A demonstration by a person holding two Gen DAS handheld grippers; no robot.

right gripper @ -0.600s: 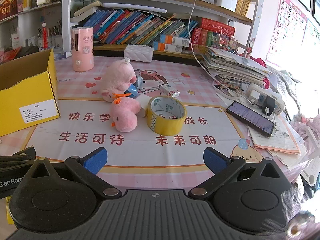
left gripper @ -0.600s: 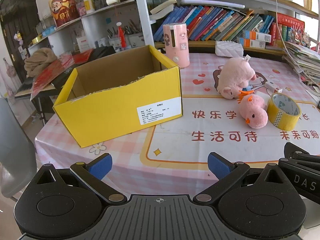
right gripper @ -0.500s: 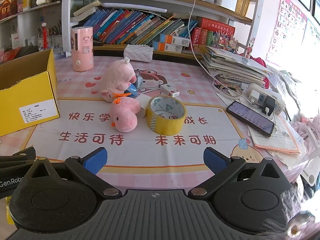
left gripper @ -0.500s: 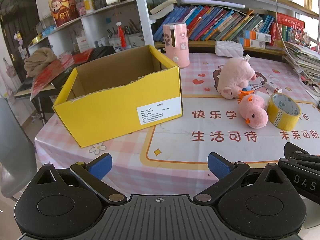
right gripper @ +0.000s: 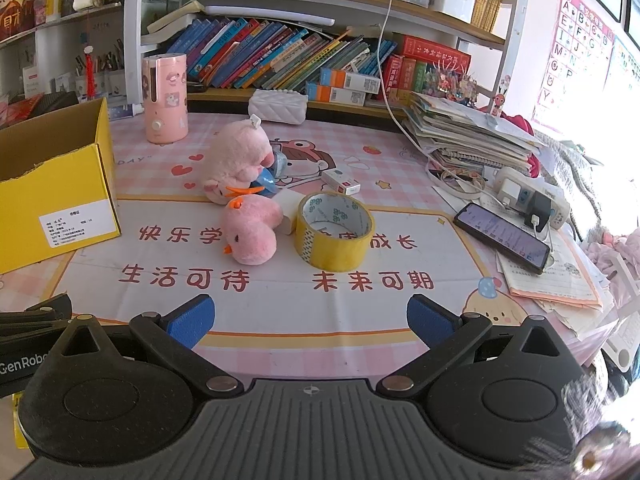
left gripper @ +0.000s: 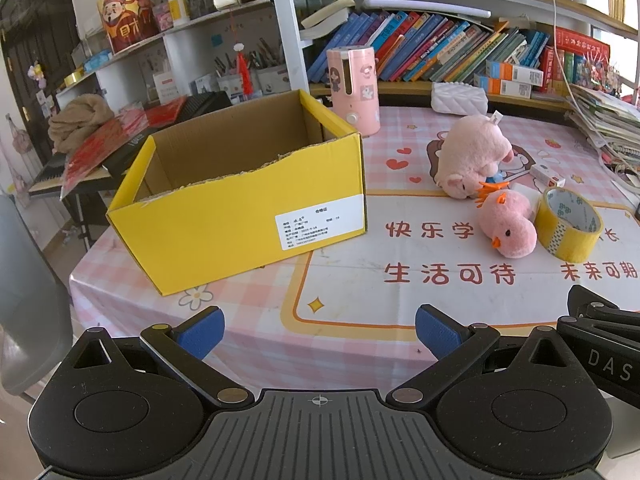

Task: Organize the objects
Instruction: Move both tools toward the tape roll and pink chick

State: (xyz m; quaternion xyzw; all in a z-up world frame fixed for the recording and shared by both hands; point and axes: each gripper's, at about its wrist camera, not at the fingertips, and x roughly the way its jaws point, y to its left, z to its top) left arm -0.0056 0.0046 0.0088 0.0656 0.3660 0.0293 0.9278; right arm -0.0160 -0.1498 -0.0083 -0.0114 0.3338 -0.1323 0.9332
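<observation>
An open yellow cardboard box (left gripper: 240, 216) (right gripper: 52, 200) stands on the left of the pink table. To its right lie a pink pig plush (left gripper: 468, 156) (right gripper: 236, 160), a pink chick plush (left gripper: 508, 226) (right gripper: 250, 232), a yellow tape roll (left gripper: 568, 224) (right gripper: 334, 232) and a small white box (left gripper: 547, 174) (right gripper: 341, 181). Something blue (right gripper: 266, 178) peeks out between the plushes. My left gripper (left gripper: 320, 330) hangs open over the table's near edge, nothing between its fingers. My right gripper (right gripper: 310, 320) is open too, short of the tape roll.
A pink cylinder (left gripper: 354, 84) (right gripper: 165, 98) and a white quilted case (right gripper: 278, 106) stand at the back before a bookshelf. A stack of papers (right gripper: 468, 132), a phone (right gripper: 502, 238) and a charger strip (right gripper: 532, 200) crowd the right side. A grey chair (left gripper: 28, 288) is at the left.
</observation>
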